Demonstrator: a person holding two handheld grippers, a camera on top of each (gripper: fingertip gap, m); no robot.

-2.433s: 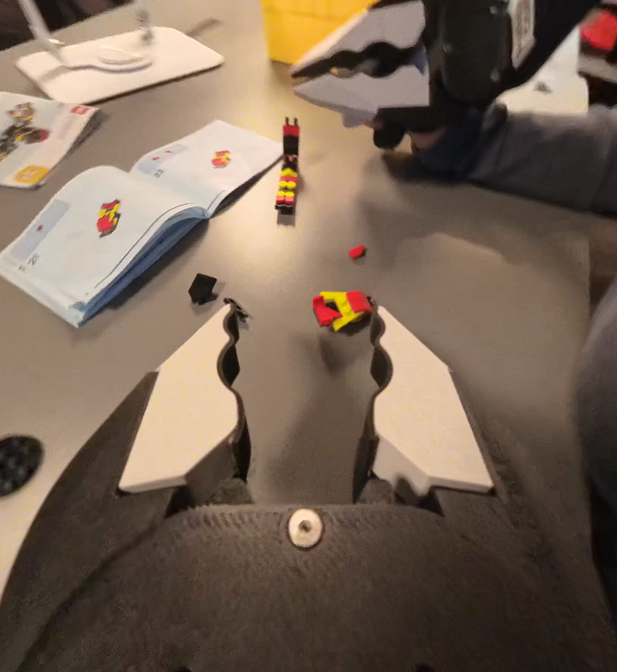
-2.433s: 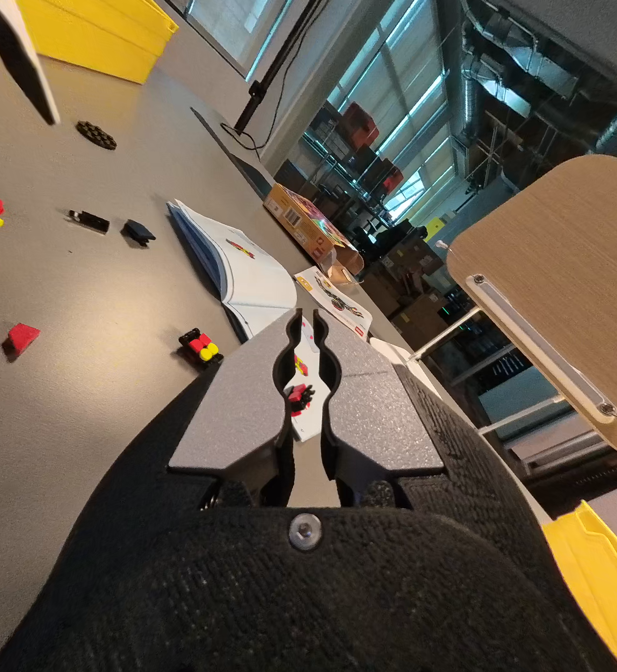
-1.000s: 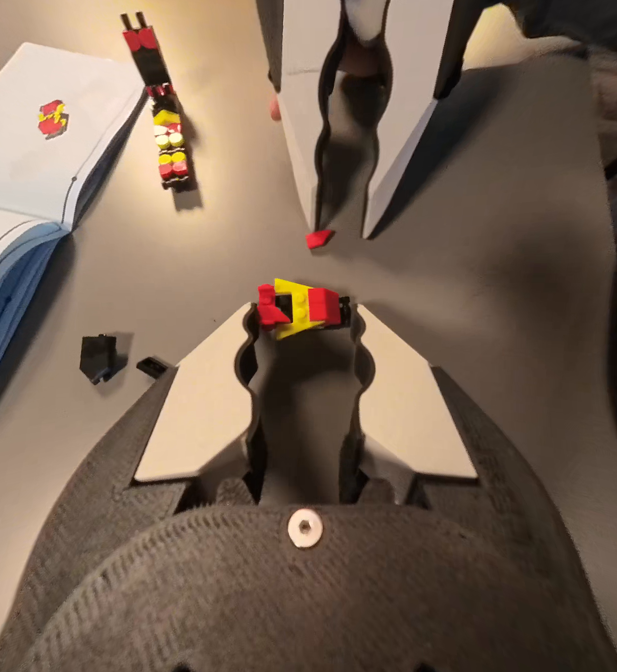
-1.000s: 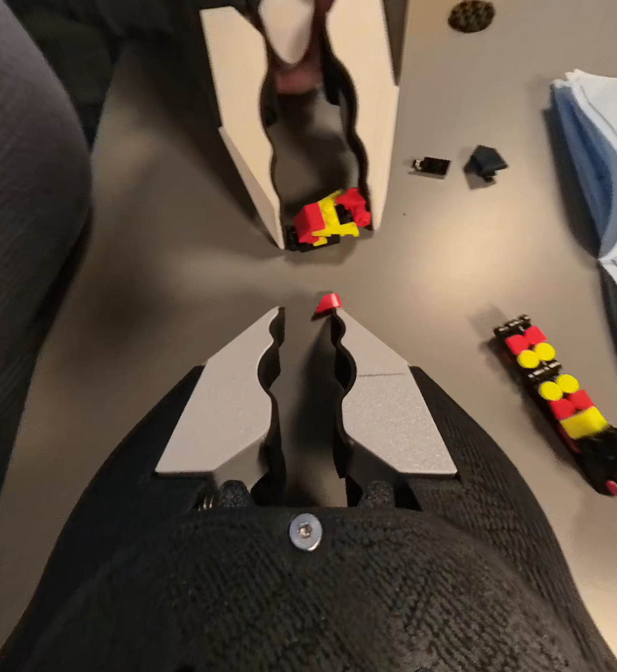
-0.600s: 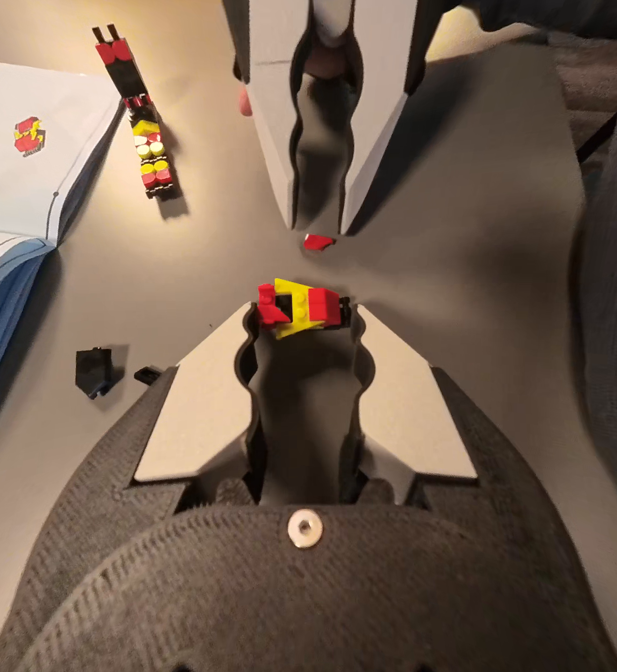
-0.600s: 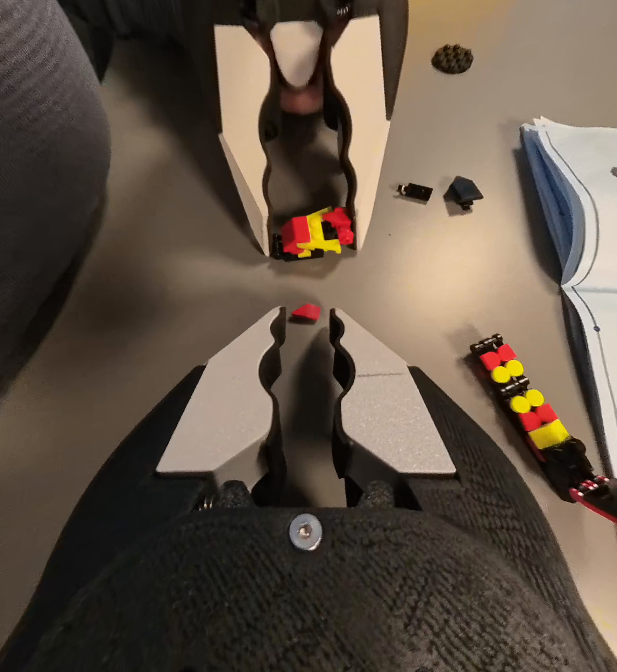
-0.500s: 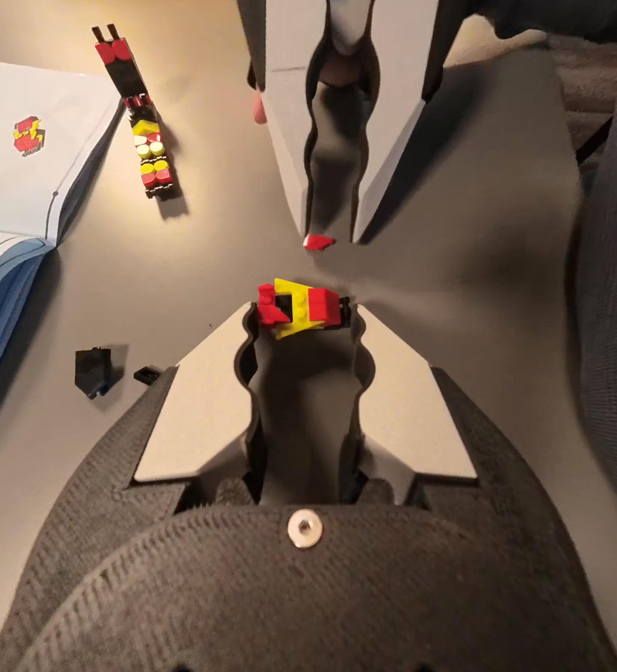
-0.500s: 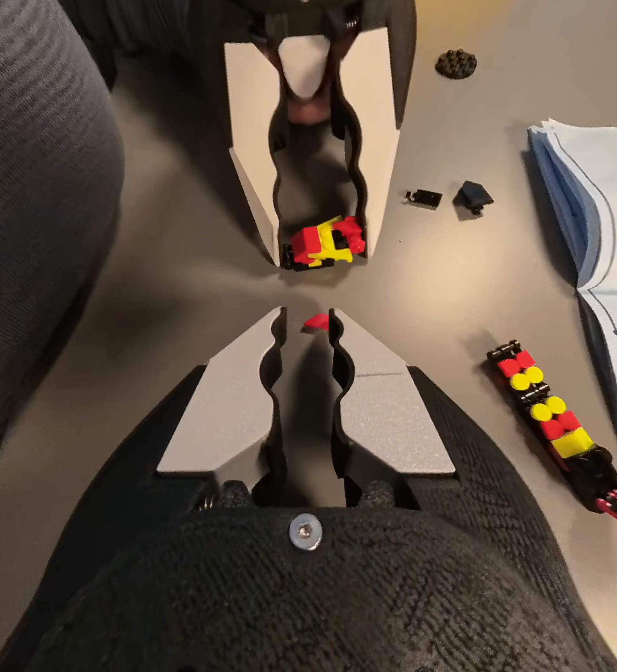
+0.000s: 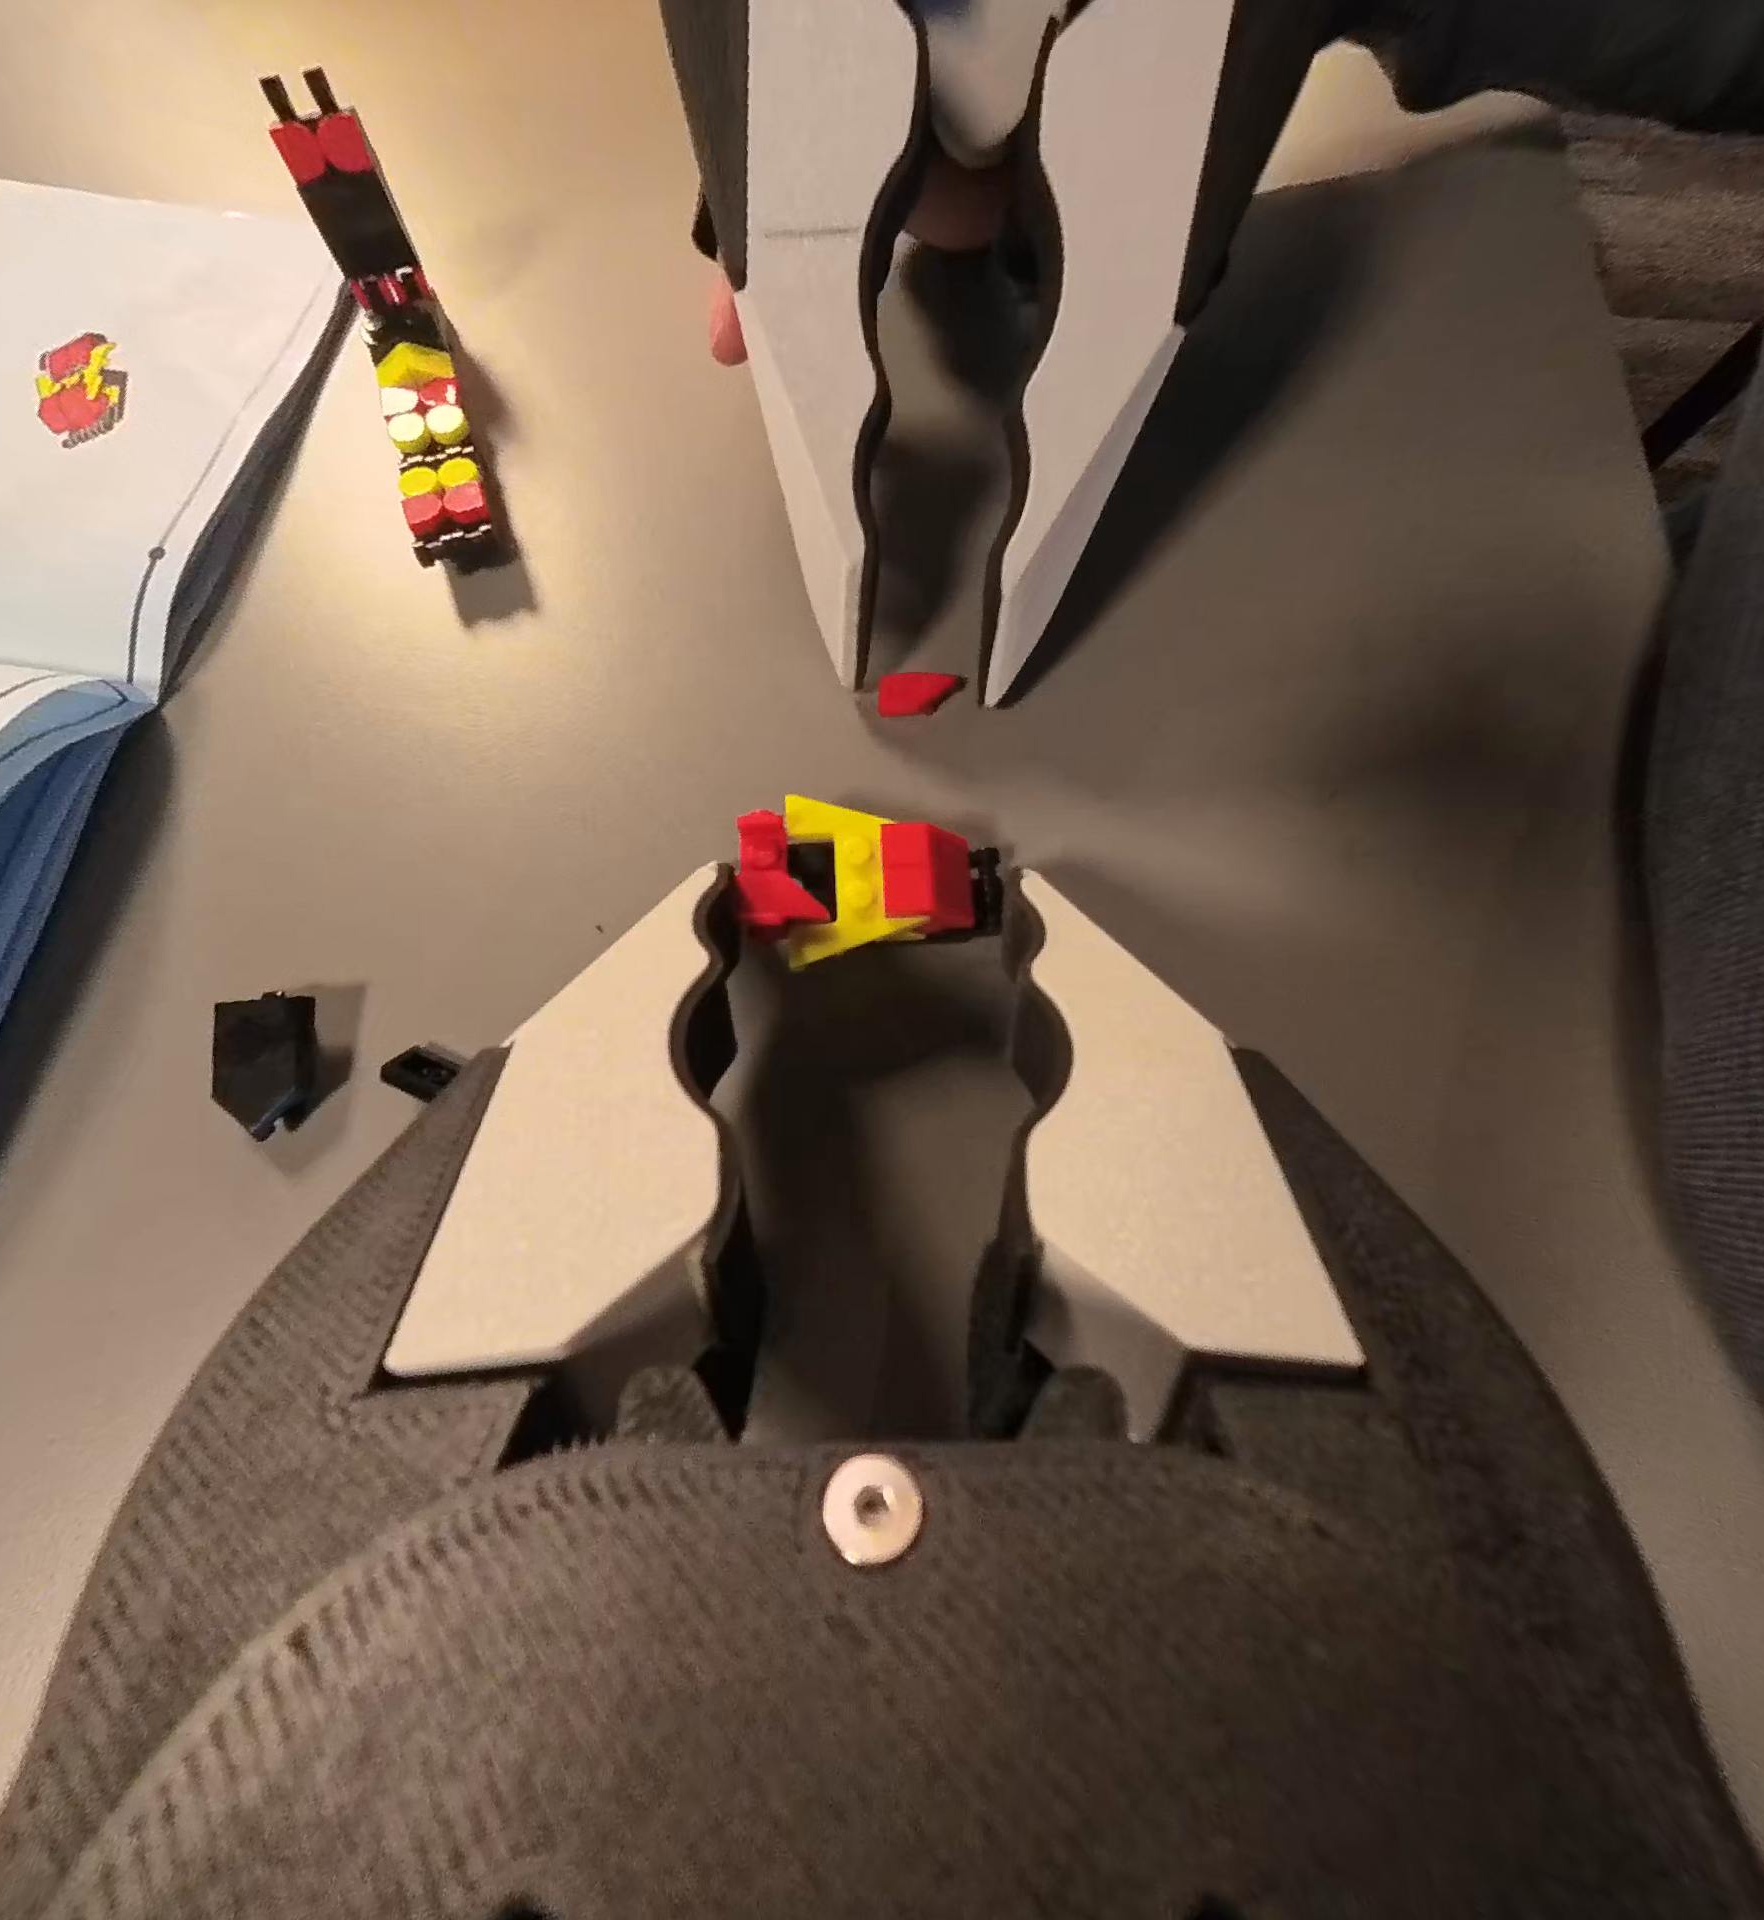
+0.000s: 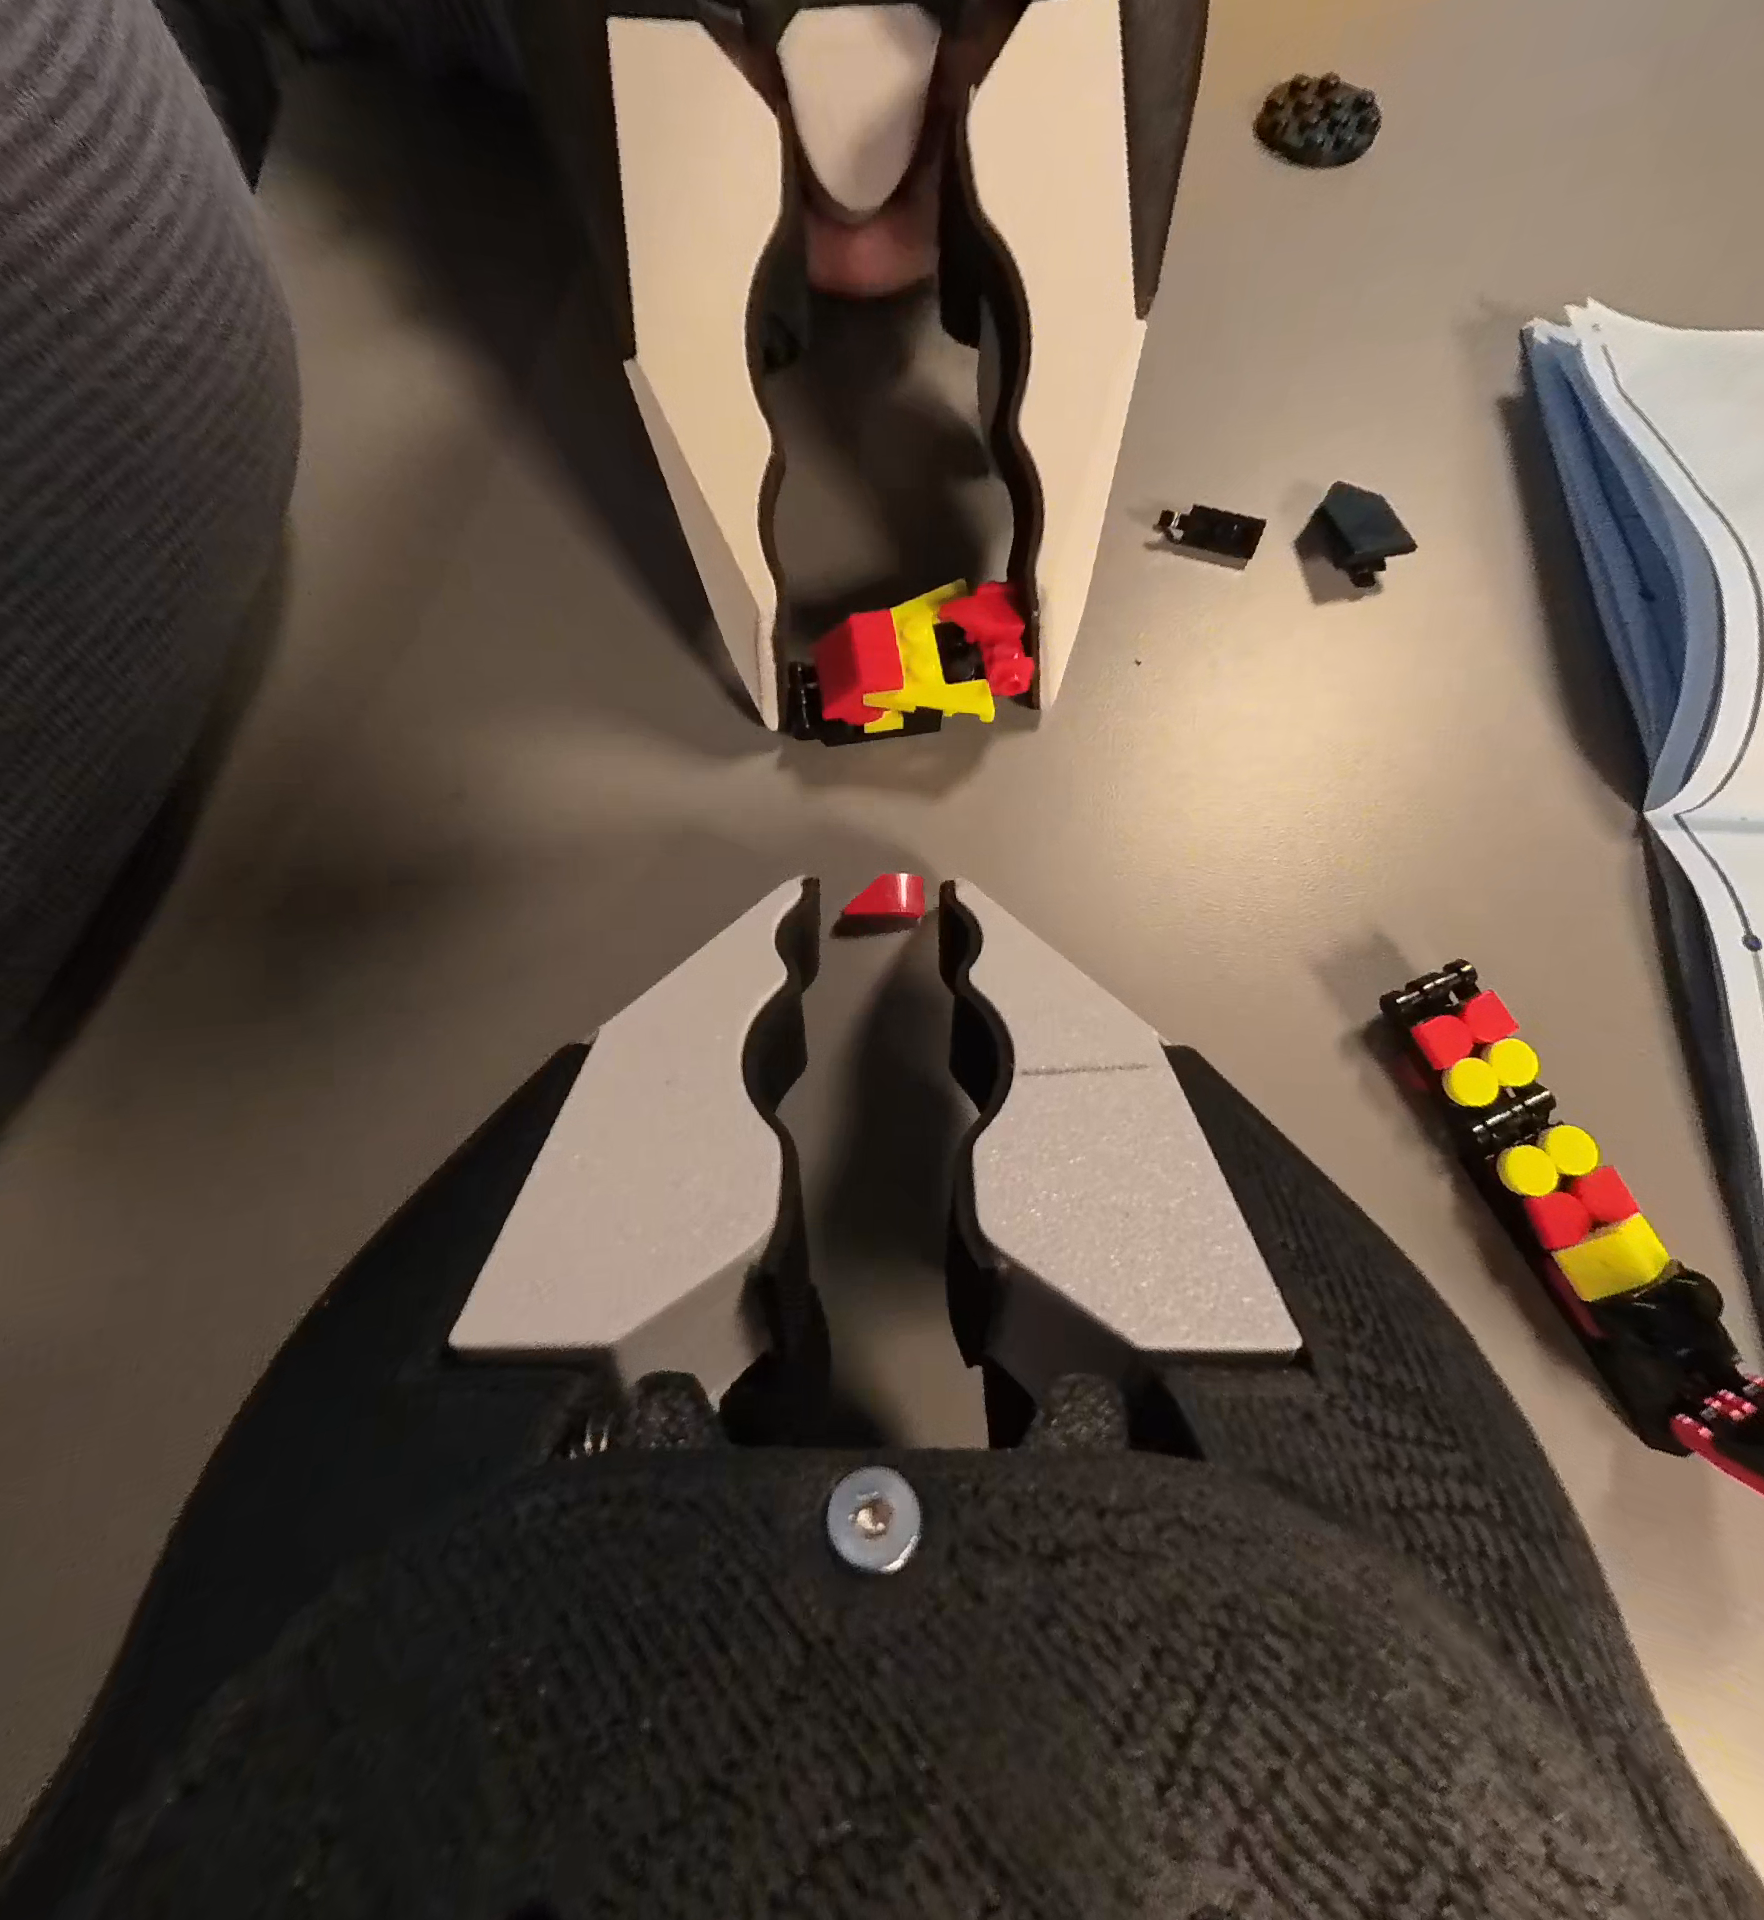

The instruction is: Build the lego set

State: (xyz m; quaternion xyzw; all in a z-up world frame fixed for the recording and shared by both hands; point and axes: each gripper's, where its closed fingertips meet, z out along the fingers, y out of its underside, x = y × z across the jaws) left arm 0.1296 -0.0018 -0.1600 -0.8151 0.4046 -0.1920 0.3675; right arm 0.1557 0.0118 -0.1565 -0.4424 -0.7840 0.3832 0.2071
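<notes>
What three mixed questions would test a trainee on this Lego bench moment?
1. True or false: the right claw is shut on the small red piece.
2. What does the left claw grip? A the long studded strip; B the red-yellow-black assembly; C the round black plate.
3. Fill in: the two loose black pieces lie between the left claw and the open ___.

Key: 1 false, a gap shows either side of the piece. 2 B. 3 booklet.
</notes>
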